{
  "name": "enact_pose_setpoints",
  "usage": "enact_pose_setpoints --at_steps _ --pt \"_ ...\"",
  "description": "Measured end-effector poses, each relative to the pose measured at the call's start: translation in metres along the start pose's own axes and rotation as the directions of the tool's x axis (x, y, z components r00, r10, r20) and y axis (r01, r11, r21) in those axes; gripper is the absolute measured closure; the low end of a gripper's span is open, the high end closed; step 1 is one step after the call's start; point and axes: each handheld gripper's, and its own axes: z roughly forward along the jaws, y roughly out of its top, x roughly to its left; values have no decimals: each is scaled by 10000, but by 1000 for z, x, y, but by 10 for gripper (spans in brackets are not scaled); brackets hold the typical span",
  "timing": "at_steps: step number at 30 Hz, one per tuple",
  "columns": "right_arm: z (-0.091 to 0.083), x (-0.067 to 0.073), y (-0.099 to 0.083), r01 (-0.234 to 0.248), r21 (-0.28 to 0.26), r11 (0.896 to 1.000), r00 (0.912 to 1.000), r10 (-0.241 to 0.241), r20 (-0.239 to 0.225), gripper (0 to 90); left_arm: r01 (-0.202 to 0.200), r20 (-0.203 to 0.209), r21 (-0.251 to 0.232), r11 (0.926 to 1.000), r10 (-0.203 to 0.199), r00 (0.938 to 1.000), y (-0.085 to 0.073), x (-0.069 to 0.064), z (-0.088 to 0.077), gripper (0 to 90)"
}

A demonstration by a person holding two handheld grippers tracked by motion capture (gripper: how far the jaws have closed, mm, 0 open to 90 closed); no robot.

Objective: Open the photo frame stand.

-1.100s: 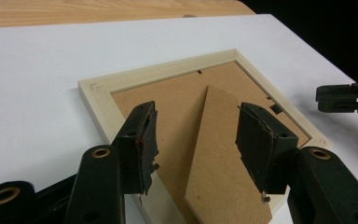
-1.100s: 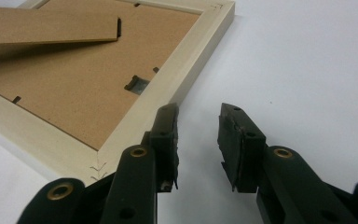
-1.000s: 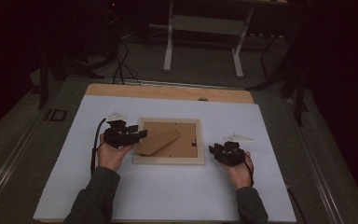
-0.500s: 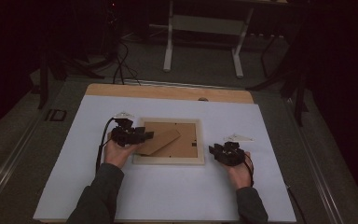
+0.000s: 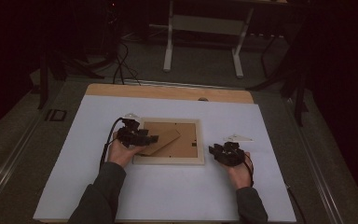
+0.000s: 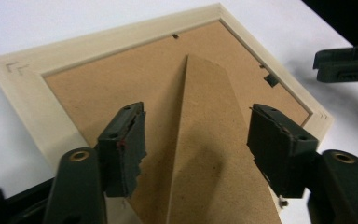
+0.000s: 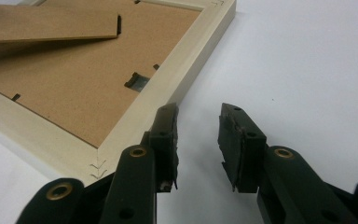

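On the bench: picture frame (image 5: 170, 142), face down.
Left gripper (image 6: 196, 140): just opened wide, astride the stand (image 6: 214, 154).
Right gripper (image 7: 196, 140): partly open, empty.

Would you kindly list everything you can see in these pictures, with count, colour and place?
picture frame: one, pale wood, lying face down at the middle of the white sheet
backing board: one, brown, set inside the frame
stand flap: one, brown, lifted off the backing board, between the open jaws of the left tongs
metal tab: one, dark grey, at the frame's inner edge near the right tongs
white sheet: one, covering most of the table
table: one, light wood, edge showing beyond the sheet
desk legs: two, white, on the floor behind the table
left tongs: one, black, over the frame, jaws just opened wider
right tongs: one, black, open, beside the frame's right edge
sleeves: two, dark grey, at the near edge
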Motion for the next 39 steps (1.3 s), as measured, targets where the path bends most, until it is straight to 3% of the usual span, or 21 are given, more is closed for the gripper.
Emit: enact_pose_setpoints --at_steps 8,18,30,39 --pt "0 0 0 -5 1 10000 10000 5 -20 667 -171 140 531 9984 163 9998 -1 -3 10 299" --pt "1 0 -1 -6 47 10000 10000 6 -18 667 -330 218 1006 9944 310 9993 -3 -6 18 289" --pt "2 0 -1 7 52 10000 10000 -7 -27 666 -857 -82 1416 9862 878 9961 -4 -13 26 336" --pt "2 0 0 4 42 10000 10000 -3 -37 665 -1206 -298 1387 9830 1258 9916 -3 -18 25 354"
